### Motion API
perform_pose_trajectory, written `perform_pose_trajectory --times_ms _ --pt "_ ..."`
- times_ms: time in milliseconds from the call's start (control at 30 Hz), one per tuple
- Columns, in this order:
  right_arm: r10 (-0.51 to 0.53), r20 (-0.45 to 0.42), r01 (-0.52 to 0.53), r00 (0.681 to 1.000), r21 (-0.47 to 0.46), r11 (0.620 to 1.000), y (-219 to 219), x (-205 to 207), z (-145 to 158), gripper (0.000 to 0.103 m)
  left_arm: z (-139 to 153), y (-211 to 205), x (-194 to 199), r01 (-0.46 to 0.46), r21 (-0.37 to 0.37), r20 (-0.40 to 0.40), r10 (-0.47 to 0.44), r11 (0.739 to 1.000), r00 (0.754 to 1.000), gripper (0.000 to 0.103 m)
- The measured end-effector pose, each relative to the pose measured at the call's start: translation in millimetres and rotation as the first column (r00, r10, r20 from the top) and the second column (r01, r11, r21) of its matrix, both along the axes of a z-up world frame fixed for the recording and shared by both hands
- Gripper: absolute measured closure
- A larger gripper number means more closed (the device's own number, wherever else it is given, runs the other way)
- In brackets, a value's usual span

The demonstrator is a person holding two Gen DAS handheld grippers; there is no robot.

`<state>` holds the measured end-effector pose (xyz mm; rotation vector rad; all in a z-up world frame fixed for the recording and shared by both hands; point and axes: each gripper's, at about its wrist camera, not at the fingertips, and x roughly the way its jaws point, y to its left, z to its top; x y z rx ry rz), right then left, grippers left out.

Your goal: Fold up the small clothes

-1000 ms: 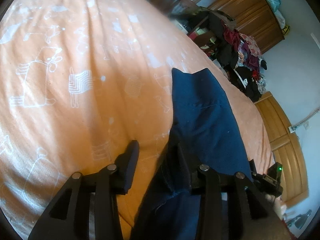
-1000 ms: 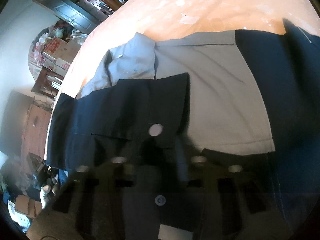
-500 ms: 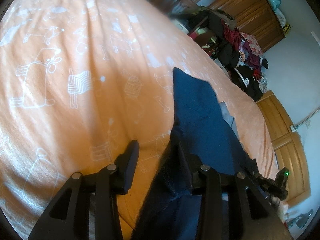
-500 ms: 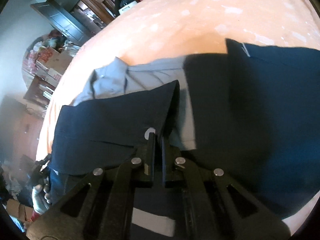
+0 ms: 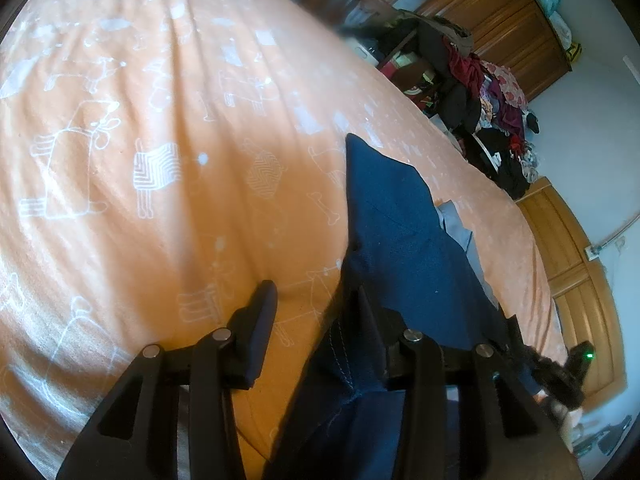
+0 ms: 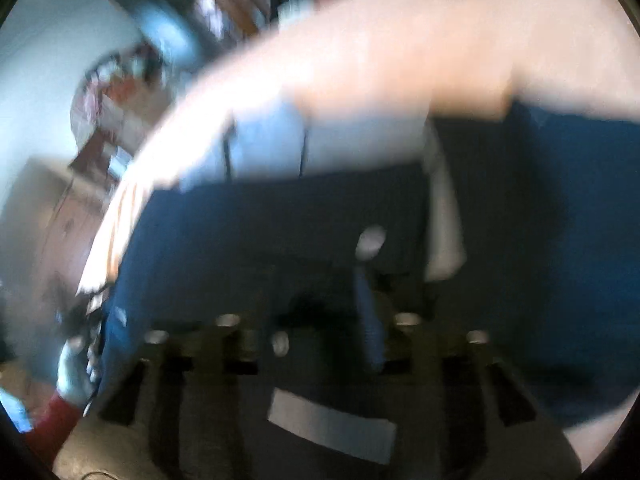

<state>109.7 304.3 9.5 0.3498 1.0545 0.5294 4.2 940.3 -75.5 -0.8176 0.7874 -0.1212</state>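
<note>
Navy garment (image 5: pixel 404 248) on bed (image 5: pixel 160 160): soft, light, limp; best pinched at hem corner, 12 o'clock. Left hand-held gripper (image 5: pixel 312 312) spread apart, fabric draped over one finger. Right hand-held gripper (image 6: pixel 316 332) blurred; cannot tell.

The bed sheet (image 5: pixel 168 128) is orange-peach, printed with white line-drawn animals, bones and zigzag-filled shapes. The garment (image 5: pixel 404 248) lying on it is deep navy blue with a pale grey-blue inside (image 5: pixel 456 224) showing at its edge; in the blurred right wrist view that lining (image 6: pixel 360 144) reads light grey-blue against the navy. The left gripper (image 5: pixel 316 312) is matt black with silver pins. The wardrobe (image 5: pixel 512 20) is warm brown wood, the wall (image 5: pixel 592 120) pale blue-white.
</note>
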Motion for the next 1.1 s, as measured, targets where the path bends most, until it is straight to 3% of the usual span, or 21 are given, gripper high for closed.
perform_pose_trajectory --times_ms 100,167,267,400,467,533,633,733,833,1000,1100 --pt "-0.051 -0.012 0.052 0.999 0.035 0.998 -23.0 -2.9 9.5 0.064 1.2 -1.0 1.5 0.006 0.008 -0.003 -0.006 1.000 1.000 0.056" --pt "-0.070 0.047 0.066 0.996 0.068 0.996 -52.8 -13.5 32.7 0.062 2.6 -2.2 2.1 0.011 0.018 -0.006 -0.011 1.000 1.000 0.054" --pt "-0.201 0.140 0.191 0.970 0.083 0.978 -140.6 -29.7 68.8 0.057 4.7 -5.0 3.5 0.017 0.030 -0.005 -0.017 0.999 1.000 0.052" --pt "-0.481 0.134 0.474 0.867 0.078 0.877 -290.2 -34.9 79.1 0.055 4.3 -5.6 4.7 0.017 0.032 -0.004 -0.017 0.999 1.000 0.050" --pt "-0.580 0.062 0.572 0.812 0.114 0.812 -360.6 -34.0 68.0 0.055 4.3 -6.5 5.5 0.019 0.037 -0.005 -0.019 0.999 1.000 0.049" --pt "-0.663 0.023 0.657 0.748 0.114 0.745 -415.0 -38.9 58.0 0.054 5.1 -7.8 5.9 0.020 0.043 -0.006 -0.019 0.999 1.000 0.048" --pt "-0.721 -0.001 0.717 0.693 0.106 0.689 -463.3 -48.3 44.0 0.054 5.6 -9.1 7.4 0.021 0.055 -0.009 -0.021 0.998 1.000 0.047" --pt "-0.712 0.007 0.703 0.702 0.157 0.694 -474.2 -54.6 30.5 0.056 7.2 -13.1 8.6 0.026 0.071 -0.013 -0.025 0.997 1.000 0.045" --pt "-0.696 0.036 0.685 0.717 0.146 0.714 -472.2 -55.7 29.3 0.058 8.7 -18.1 10.9 0.031 0.090 -0.019 -0.030 0.995 0.999 0.042" --pt "-0.740 0.066 0.732 0.670 0.106 0.673 -456.2 -74.0 40.6 0.058 10.1 -23.2 14.4 0.043 0.123 -0.024 -0.040 0.991 0.999 0.038" --pt "-0.735 0.095 0.734 0.672 0.048 0.677 -449.9 -64.2 40.2 0.057 11.0 -25.2 16.3 0.049 0.135 -0.025 -0.046 0.990 0.999 0.035"
